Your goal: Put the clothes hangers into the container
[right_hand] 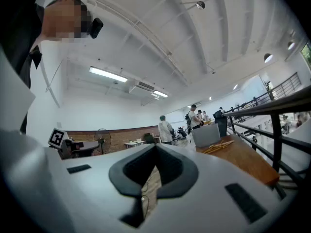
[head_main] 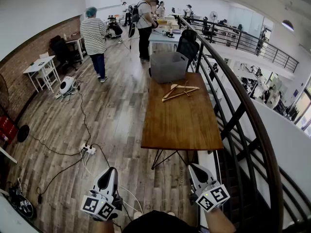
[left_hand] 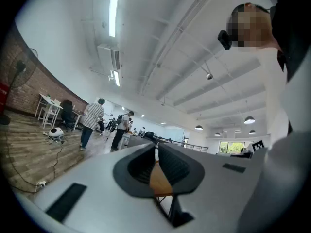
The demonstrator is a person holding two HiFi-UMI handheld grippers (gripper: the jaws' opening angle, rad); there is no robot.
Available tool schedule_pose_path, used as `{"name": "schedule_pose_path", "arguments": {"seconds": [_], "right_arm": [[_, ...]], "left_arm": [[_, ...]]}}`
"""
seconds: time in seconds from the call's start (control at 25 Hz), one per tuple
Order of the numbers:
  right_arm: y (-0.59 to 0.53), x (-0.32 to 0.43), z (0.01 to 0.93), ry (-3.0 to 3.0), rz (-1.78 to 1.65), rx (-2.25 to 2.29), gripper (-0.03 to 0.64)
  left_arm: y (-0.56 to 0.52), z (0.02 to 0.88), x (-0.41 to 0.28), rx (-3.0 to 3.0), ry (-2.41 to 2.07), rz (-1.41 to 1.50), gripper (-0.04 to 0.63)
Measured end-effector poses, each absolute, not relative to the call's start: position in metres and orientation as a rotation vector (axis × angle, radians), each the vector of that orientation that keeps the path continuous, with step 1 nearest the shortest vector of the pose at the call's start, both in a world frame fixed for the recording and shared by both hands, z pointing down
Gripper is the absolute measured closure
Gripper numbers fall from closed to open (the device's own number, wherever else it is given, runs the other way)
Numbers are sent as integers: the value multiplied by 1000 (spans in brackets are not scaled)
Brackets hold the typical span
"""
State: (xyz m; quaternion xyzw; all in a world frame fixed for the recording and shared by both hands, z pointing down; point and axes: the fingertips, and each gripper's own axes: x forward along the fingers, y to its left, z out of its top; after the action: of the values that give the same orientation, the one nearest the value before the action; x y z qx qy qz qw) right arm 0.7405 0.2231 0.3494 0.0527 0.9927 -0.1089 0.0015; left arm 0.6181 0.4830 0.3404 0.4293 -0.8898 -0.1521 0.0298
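I hold both grippers level and low, short of the near end of the wooden table (head_main: pixel 184 125): left gripper (head_main: pixel 111 173) off its near-left corner, right gripper (head_main: pixel 195 169) by its near-right corner, each with jaws pressed together on nothing. The clothes hangers (head_main: pixel 180 91) lie in a loose pile on the table's far half, just short of the grey container (head_main: pixel 168 68) at its far end. Marks visible: black-and-white square markers on each gripper's cube (head_main: pixel 213 198).

Open-plan office loft — desks (head_main: pixel 42 66), brick wall (head_main: pixel 29 57), mezzanine railing (head_main: pixel 243 106).
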Motion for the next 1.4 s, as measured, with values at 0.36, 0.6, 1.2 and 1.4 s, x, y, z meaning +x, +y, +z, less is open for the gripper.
{"name": "schedule_pose_path", "arguments": {"seconds": [0.36, 0.6, 1.2, 1.4], "right_arm": [[219, 737, 358, 3117, -395, 146, 624], [228, 735, 359, 3115, -386, 191, 624], [261, 738, 351, 3061, -443, 299, 552], [279, 724, 349, 3063, -414, 331, 441]], "left_arm": [[484, 345, 616, 1312, -2730, -451, 565], [487, 344, 618, 1310, -2740, -439, 565], [502, 348, 638, 1320, -2733, -336, 561], [522, 346, 627, 1261, -2769, -338, 312]]}}
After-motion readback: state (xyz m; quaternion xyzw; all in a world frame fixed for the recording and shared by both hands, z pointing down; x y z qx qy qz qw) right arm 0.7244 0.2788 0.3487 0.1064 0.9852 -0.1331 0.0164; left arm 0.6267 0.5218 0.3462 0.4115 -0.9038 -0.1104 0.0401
